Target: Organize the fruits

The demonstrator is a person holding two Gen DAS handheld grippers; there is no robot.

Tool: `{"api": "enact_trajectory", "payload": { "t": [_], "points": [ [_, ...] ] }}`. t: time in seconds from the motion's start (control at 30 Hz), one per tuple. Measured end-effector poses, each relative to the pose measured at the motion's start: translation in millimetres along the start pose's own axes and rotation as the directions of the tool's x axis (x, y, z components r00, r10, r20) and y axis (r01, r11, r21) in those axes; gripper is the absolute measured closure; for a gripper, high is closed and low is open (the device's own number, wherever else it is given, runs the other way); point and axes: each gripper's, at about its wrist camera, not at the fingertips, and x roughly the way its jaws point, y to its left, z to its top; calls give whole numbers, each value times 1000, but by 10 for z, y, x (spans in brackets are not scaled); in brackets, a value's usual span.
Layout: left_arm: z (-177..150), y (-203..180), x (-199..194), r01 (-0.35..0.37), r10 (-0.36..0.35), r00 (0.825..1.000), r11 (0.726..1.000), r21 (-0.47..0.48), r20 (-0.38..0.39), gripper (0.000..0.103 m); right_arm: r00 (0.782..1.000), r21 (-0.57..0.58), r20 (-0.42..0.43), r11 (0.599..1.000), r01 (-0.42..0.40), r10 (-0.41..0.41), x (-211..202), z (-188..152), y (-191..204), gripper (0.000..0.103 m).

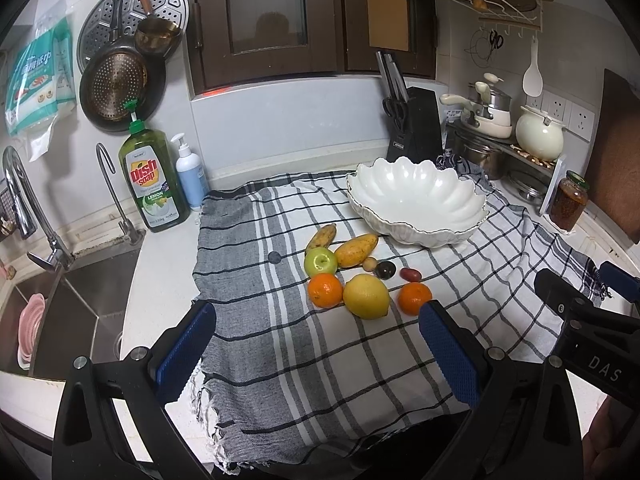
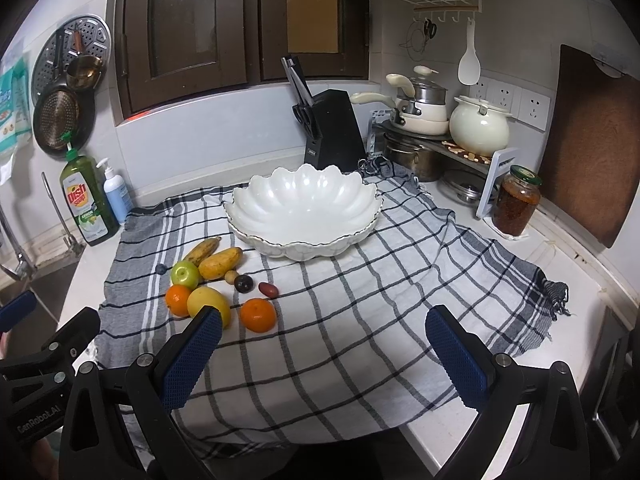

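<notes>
Blue-padded fingers (image 1: 188, 354) of the left gripper (image 1: 318, 354) sit closest to the lens, spread wide and holding nothing, poised above the near edge of the grey-and-white checked cloth (image 1: 320, 380). Same story on the right gripper (image 2: 324, 354): fingers wide apart, empty, hovering over the cloth, left pad just in front of the fruit, likely lined up for a first pick.

Moving outward, the fruit is bunched together on the left half of the cloth: a big yellow lemon (image 1: 366, 296) flanked by two oranges (image 1: 325, 290), a green apple (image 1: 320, 261) behind, a yellow mango (image 1: 356, 249), a browning banana (image 1: 321, 236), and some small dark fruits (image 1: 386, 270) near them.

Farther back and right, the white scalloped ceramic bowl (image 1: 416, 224) stands empty, presumably the destination. Nothing is sorted yet. Round fruit could roll off the surface if nudged.
</notes>
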Motion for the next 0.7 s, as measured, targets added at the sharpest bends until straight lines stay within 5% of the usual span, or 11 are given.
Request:
{"api": "enact_trajectory", "payload": {
  "t": [0.7],
  "points": [
    [10,-19,14,1,-1,1000,1000,1,-7,0,1000,2,-7,1000,1,-1,94,-17,12,0]
  ]
}}
